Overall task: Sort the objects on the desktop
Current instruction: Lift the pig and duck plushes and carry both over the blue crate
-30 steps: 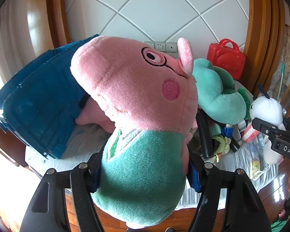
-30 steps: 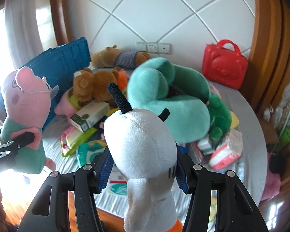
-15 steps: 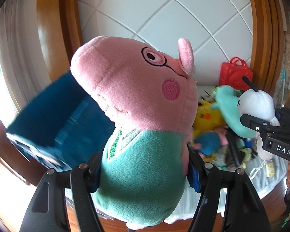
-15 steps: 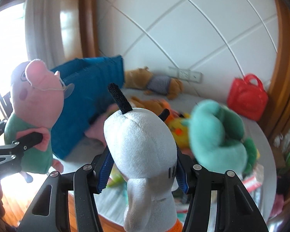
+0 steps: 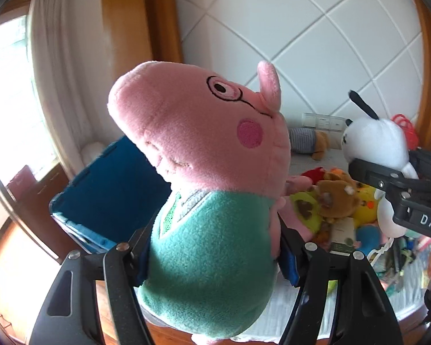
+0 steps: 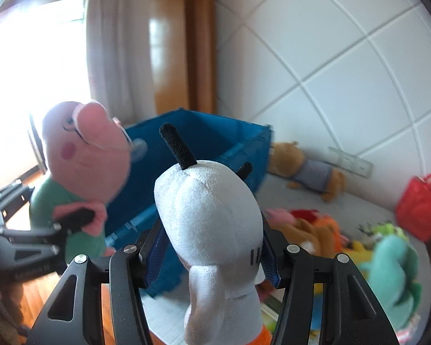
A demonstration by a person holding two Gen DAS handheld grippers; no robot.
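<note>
So my left gripper (image 5: 215, 256) is clamped around the green belly of the pink pig plush (image 5: 204, 178), holding it up in the air right in front of the blue crate (image 5: 112, 189) at the left end of the table (image 6: 359, 204). My right gripper (image 6: 211, 254) is squeezing the white plush (image 6: 212, 230) with the black ears just beside it. The other stuffed toys (image 6: 388, 261) are piled on the table's right side, and a red bag (image 6: 421, 210) sits near the far right edge.

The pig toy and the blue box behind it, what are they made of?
The pig toy looks like soft fleece plush: fuzzy nap, stitched eye, and it dents where the jaws squeeze it. The blue box seems rigid plastic, with smooth, straight, ribbed walls.
</note>
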